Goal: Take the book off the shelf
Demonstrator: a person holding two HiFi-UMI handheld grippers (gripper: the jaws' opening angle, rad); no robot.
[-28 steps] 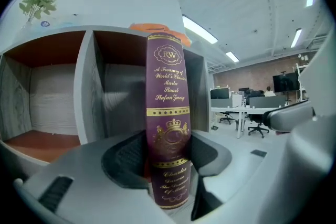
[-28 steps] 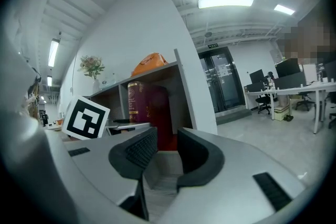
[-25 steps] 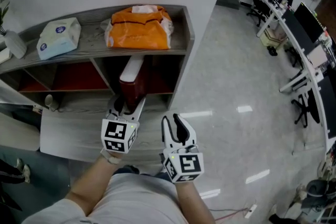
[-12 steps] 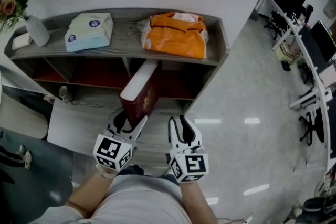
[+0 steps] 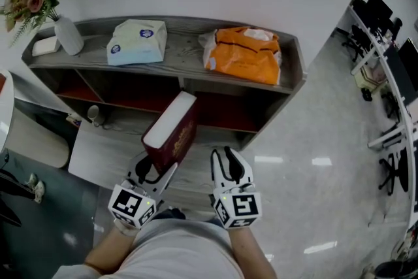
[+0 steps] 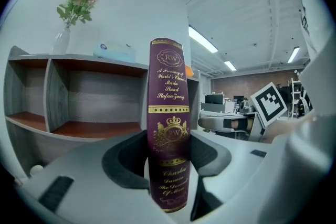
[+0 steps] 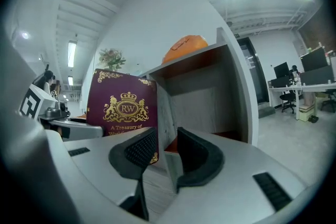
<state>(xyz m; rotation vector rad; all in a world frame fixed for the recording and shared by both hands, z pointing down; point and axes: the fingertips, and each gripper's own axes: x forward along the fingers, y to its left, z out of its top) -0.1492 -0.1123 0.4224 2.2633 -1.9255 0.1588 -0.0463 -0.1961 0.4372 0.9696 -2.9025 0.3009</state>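
Our left gripper (image 6: 169, 157) clamps the lower spine of the maroon book (image 6: 168, 92), which stands up between its jaws, out in front of the shelf (image 5: 185, 52) and its open compartments, not inside them. Our right gripper (image 7: 167, 150) hovers just beside it, jaws parted with nothing between them. An orange bag (image 5: 245, 59) lies on the shelf top.

book (image 5: 171, 131): in front of shelf (image 5: 186, 49) | shelf top, left to right: vase (image 5: 68, 34), tissue pack (image 5: 136, 42), bag (image 5: 243, 57)
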